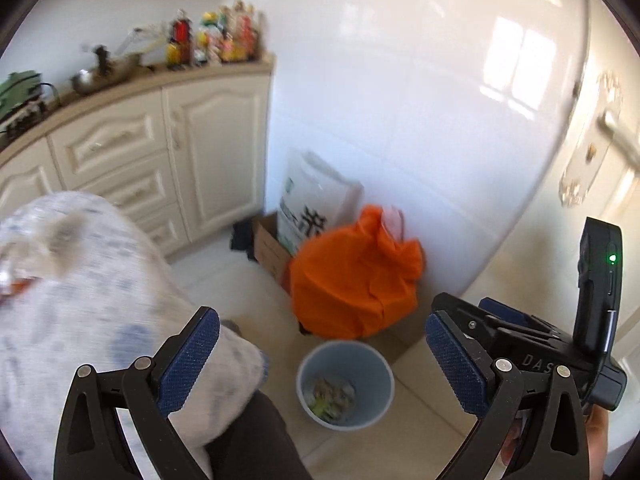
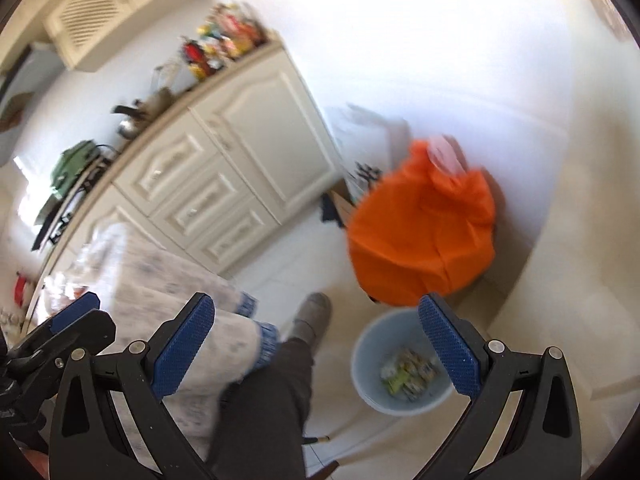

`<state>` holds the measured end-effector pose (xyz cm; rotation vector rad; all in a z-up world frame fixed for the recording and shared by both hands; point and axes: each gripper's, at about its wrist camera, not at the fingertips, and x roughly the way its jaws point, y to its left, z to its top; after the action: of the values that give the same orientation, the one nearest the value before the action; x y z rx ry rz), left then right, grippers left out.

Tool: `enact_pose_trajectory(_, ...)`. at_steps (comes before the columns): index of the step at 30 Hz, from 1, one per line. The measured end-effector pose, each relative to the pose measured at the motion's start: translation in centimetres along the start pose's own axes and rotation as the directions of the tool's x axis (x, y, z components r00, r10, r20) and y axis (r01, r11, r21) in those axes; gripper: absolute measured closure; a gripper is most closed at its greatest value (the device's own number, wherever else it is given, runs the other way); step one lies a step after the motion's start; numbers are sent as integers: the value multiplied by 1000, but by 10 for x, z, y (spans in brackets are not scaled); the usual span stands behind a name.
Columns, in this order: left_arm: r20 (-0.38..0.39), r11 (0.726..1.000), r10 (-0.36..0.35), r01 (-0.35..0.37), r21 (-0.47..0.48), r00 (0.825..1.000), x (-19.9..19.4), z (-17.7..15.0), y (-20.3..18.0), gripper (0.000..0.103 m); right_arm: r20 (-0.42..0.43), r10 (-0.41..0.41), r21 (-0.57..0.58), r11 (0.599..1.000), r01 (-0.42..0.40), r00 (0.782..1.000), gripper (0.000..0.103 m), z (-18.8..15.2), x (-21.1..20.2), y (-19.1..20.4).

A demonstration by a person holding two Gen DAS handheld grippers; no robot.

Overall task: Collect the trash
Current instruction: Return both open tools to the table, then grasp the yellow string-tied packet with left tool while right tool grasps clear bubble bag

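A small pale blue bin (image 1: 345, 385) stands on the tiled floor with wrappers and scraps (image 1: 330, 396) inside. It also shows in the right wrist view (image 2: 400, 366), below my fingers. My left gripper (image 1: 322, 360) is open and empty, held high above the bin. My right gripper (image 2: 316, 350) is open and empty too; its body shows at the right of the left wrist view (image 1: 532, 340). A table with a white patterned cloth (image 1: 80, 280) is at the left, with blurred items on it.
A full orange bag (image 1: 356, 272) sits against the white tiled wall behind the bin, next to a cardboard box (image 1: 270, 248) and a white printed bag (image 1: 312, 204). Cream cabinets (image 1: 160, 152) with a cluttered counter run along the left. My leg and shoe (image 2: 312, 316) are below. A door with a handle (image 1: 612, 128) is at the right.
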<state>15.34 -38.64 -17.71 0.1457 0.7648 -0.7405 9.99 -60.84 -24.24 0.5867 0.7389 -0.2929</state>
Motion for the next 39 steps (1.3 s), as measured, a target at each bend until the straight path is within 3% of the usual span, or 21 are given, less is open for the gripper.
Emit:
enact_pose_trajectory(7, 130, 995, 84, -75, -72, 988, -98, -18, 54, 1, 57, 96, -126, 988, -88, 994, 0, 17, -25, 77)
enact_pose_trajectory(17, 266, 964, 244, -203, -174, 932, -222, -62, 115, 1, 68, 227, -322, 927, -195, 971, 0, 13, -48, 186)
enact_pose_trajectory(27, 268, 897, 394, -305, -319, 879, -271, -105, 170, 1, 7, 320, -492, 826, -275, 947, 0, -18, -41, 284)
enact_pose_trajectory(33, 265, 872, 445, -347, -346, 856, -287, -117, 178, 1, -27, 349, -547, 779, -306, 937, 0, -33, -36, 317)
enact_pose_trajectory(39, 250, 849, 488, -389, -357, 836, -304, -124, 191, 1, -55, 356, -563, 761, -323, 933, 0, -41, -25, 339)
